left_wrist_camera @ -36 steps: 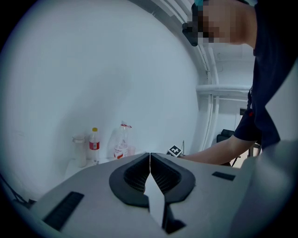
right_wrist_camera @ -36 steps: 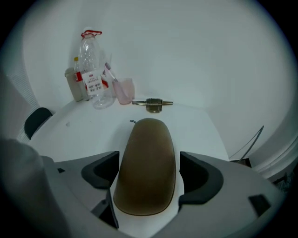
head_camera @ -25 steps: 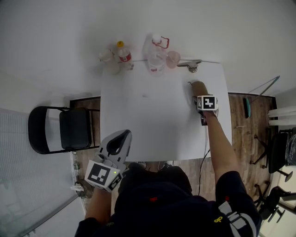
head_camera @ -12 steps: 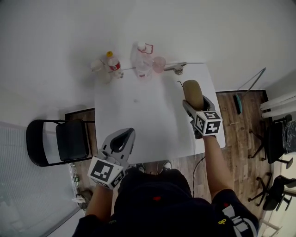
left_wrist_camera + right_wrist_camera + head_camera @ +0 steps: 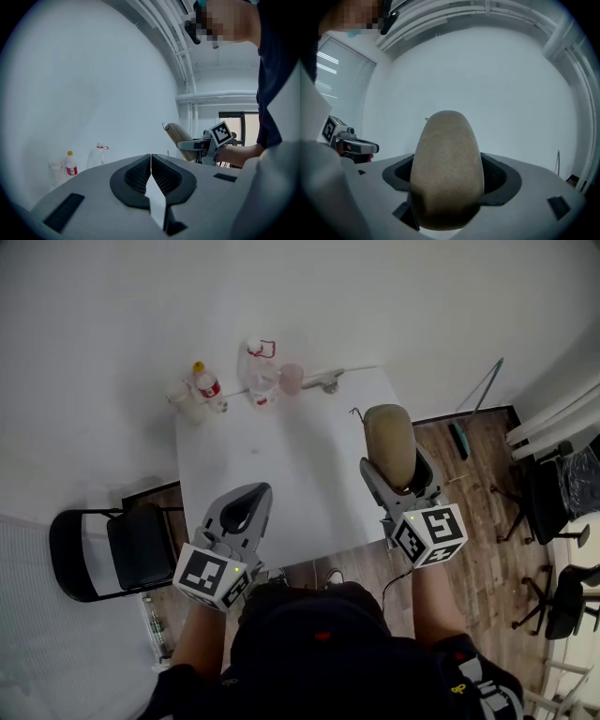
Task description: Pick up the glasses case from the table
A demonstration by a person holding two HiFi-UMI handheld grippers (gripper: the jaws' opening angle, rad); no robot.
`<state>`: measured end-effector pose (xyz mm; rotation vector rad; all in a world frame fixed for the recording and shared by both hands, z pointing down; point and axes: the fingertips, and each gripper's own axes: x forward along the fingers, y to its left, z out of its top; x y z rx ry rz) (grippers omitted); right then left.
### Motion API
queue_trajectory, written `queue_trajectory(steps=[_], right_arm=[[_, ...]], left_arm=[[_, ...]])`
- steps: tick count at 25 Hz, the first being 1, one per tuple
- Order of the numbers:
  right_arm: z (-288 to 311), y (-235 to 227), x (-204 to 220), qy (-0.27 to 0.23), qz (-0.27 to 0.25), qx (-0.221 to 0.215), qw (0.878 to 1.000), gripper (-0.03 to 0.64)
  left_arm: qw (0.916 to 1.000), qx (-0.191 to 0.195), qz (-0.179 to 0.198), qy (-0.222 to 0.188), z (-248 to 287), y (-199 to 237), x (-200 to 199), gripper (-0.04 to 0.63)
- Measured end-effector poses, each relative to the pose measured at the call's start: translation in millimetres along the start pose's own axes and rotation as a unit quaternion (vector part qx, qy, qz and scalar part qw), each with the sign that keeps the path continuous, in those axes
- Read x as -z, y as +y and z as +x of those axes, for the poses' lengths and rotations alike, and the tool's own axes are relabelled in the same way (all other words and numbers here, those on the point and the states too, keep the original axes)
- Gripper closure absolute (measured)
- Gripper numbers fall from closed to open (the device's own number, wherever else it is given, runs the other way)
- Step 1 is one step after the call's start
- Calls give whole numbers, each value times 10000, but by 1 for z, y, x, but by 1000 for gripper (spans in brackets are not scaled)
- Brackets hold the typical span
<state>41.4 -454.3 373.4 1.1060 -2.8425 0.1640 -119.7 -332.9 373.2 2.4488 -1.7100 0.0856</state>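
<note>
Head view: right gripper (image 5: 397, 472) has raised glasses case (image 5: 389, 432) off table (image 5: 281, 460).

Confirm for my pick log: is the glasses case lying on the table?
No, the glasses case is clamped between the jaws of the right gripper, held up off the table.

Person wears a dark short-sleeved top (image 5: 319, 671), with a small red mark (image 5: 322, 637) at the chest and yellow print (image 5: 457, 689) on the right sleeve. Left hand-held gripper (image 5: 246, 505) and right hand-held gripper (image 5: 397, 474): grey bodies, black ribbed jaw pads, white cubes (image 5: 208, 579) bearing black square markers.
</note>
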Motion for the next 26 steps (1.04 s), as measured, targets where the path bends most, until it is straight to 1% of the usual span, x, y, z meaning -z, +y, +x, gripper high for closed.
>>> queue_trajectory(steps=[4,6,10,16,21,26], right_arm=[[-24,9,-18,-19,68,84,9999,229],[-32,13,-29,-163,50,103,9998,229],[-46,22,-45,-483,-145,99,9987,229],[-45,28,-40,-483,-125,101,9987,229],[-44,34,-46,-519,-285,100,9982,229],[-47,37,-52,-570,-288,123,9979,229]], left_arm=[[9999,92,38,-127,-3,-8,-11,572],[9998,90,52,-183,-3,-8,-15,572],[9996,99,82,-248,-5,-8,-22,572],[9995,175,78,-252,-4,-7,-23,572],[9995,163,62,-282,-8,-4,-25,572],[9995,178,69,-265,-13,-5,-24,572]])
